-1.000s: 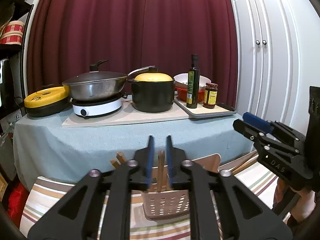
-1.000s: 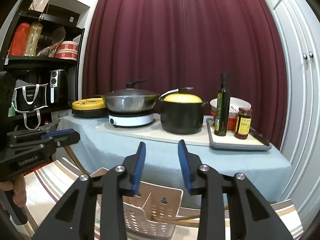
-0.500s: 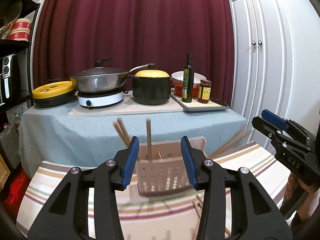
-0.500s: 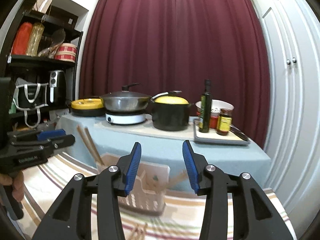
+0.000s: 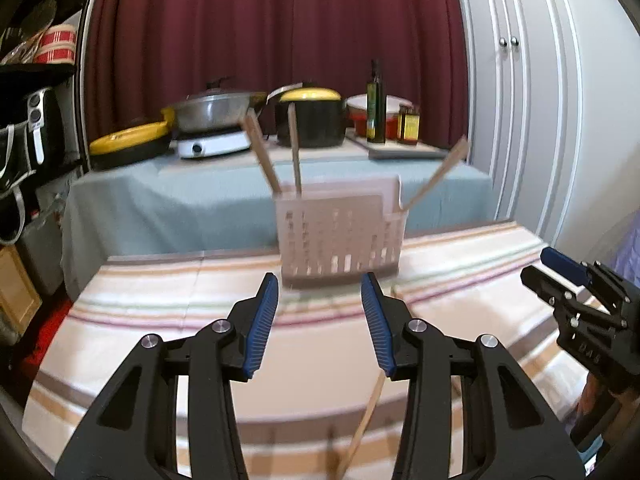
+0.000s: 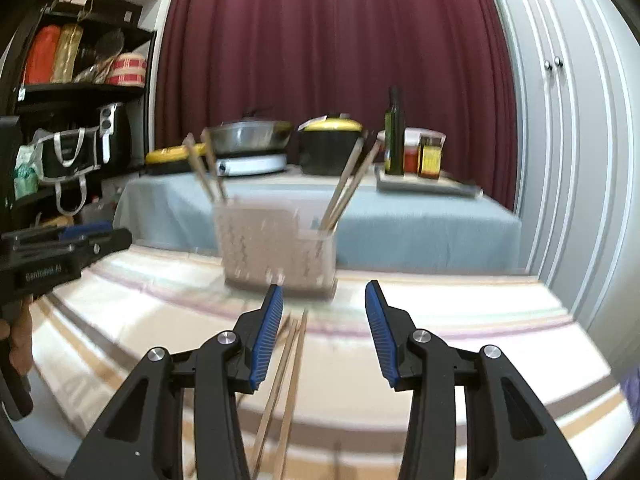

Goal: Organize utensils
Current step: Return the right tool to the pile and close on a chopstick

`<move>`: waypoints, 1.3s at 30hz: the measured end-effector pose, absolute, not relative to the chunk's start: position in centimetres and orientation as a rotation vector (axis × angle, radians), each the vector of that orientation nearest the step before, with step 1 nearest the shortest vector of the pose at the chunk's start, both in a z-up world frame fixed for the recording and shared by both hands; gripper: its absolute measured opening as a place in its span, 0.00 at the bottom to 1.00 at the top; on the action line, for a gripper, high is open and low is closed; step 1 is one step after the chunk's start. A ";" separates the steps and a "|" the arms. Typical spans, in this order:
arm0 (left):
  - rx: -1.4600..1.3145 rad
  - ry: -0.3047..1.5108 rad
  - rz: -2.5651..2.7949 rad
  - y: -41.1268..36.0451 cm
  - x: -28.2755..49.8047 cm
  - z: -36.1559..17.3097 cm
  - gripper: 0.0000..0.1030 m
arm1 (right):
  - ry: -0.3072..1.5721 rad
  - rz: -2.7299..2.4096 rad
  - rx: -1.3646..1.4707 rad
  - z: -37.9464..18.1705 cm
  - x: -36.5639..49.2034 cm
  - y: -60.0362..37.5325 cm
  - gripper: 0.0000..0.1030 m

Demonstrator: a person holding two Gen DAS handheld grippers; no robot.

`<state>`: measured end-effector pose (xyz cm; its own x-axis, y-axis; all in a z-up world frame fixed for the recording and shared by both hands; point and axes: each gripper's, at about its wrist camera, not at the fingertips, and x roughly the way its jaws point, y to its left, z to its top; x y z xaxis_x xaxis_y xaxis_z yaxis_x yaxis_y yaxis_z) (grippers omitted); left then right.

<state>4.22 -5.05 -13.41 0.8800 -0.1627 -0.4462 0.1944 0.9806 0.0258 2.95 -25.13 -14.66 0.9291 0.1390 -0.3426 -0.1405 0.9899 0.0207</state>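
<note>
A beige perforated utensil holder (image 5: 340,236) (image 6: 276,248) stands on the striped tablecloth (image 5: 152,320). Wooden chopsticks (image 5: 294,148) (image 6: 348,180) lean out of its compartments. More loose chopsticks (image 6: 286,376) lie on the cloth in front of it, and one chopstick (image 5: 362,424) shows below my left fingers. My left gripper (image 5: 319,320) hovers open short of the holder, holding nothing. My right gripper (image 6: 322,328) is open too, above the loose chopsticks. Each gripper shows at the other view's edge: the right gripper (image 5: 568,276), the left gripper (image 6: 80,240).
Behind stands a blue-clothed table (image 5: 168,196) with a wok on a hob (image 5: 216,112), a black pot with a yellow lid (image 5: 312,120), an oil bottle (image 5: 376,104) and jars. Dark shelves (image 6: 72,92) rise at the left, white cabinet doors (image 5: 520,100) at the right.
My left gripper let go of a chopstick into the holder, opened wide and drew back. Both grippers have pulled away from the holder and dropped lower over the cloth.
</note>
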 end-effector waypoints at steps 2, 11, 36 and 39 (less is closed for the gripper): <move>0.076 0.490 -0.181 -4.7 3.5 -14.6 0.41 | 0.373 0.157 0.004 -16.0 2.2 -24.8 0.40; 0.088 0.590 -0.157 -3.2 1.1 -18.9 0.41 | 0.504 0.229 -0.024 -21.2 -0.1 -22.5 0.27; 0.076 0.632 -0.167 -3.4 -0.5 -20.6 0.41 | 0.585 0.228 -0.042 -23.9 -1.2 -22.4 0.09; 0.079 0.633 -0.179 -3.9 -0.6 -20.6 0.41 | 0.585 0.232 -0.045 -23.8 -1.2 -22.5 0.07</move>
<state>-0.63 -3.89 -20.64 0.7916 -0.1421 -0.5943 0.1902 0.9816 0.0187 -1.20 -22.50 -23.81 0.8085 0.2040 -0.5520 -0.2297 0.9730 0.0231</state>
